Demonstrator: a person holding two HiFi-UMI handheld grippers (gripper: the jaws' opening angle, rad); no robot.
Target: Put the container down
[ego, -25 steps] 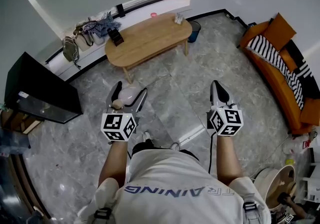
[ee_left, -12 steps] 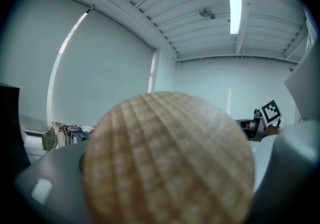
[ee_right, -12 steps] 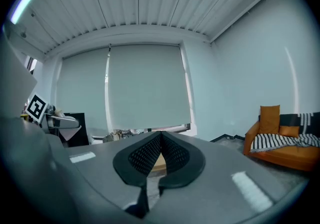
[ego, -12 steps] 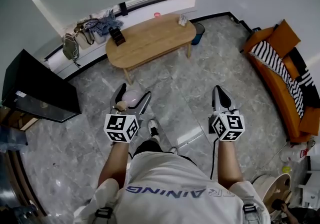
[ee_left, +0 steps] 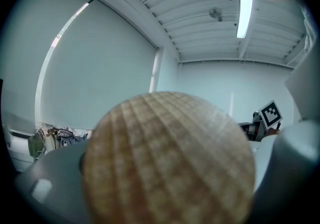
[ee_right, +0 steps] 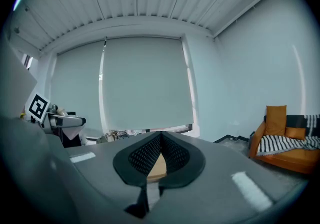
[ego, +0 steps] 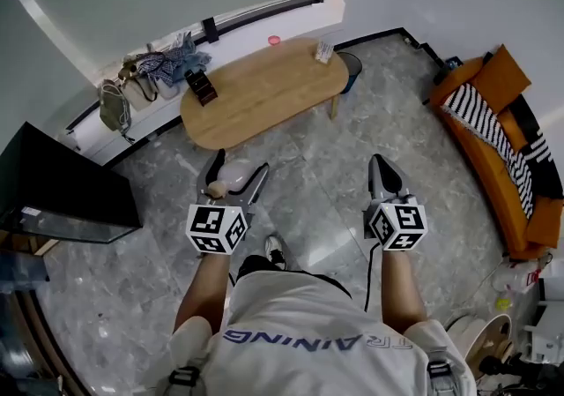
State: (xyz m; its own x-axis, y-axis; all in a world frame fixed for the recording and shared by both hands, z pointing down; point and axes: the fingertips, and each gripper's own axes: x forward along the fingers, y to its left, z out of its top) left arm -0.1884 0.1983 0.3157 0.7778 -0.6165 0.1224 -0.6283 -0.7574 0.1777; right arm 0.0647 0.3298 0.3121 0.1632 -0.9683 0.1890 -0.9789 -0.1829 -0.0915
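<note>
The grey marble floor (ego: 326,165) fills most of the head view. An orange sofa (ego: 515,175) with a striped blanket runs along its right edge, and a black cabinet (ego: 62,187) stands at the left. An oval wooden desk (ego: 264,94) stands by the far wall, with bags (ego: 145,75) heaped on the floor near its left end. The person in a white shirt (ego: 308,332) stands on the floor short of the desk, arms stretched forward.

The left hand-held gripper (ego: 238,167) has its jaws spread wide and clamped on the container (ego: 227,177), a pale jar with a wooden lid (ee_left: 170,163). In the left gripper view, that lid fills the space between the jaws. The container is held in the air above the floor, near the desk's front edge and clear of it. The right hand-held gripper (ee_right: 159,140) is closed, pads pressed together with nothing between them.

On the desk, a dark thing (ego: 199,85) sits near the left end and a small box (ego: 323,52) near the right end.
</note>
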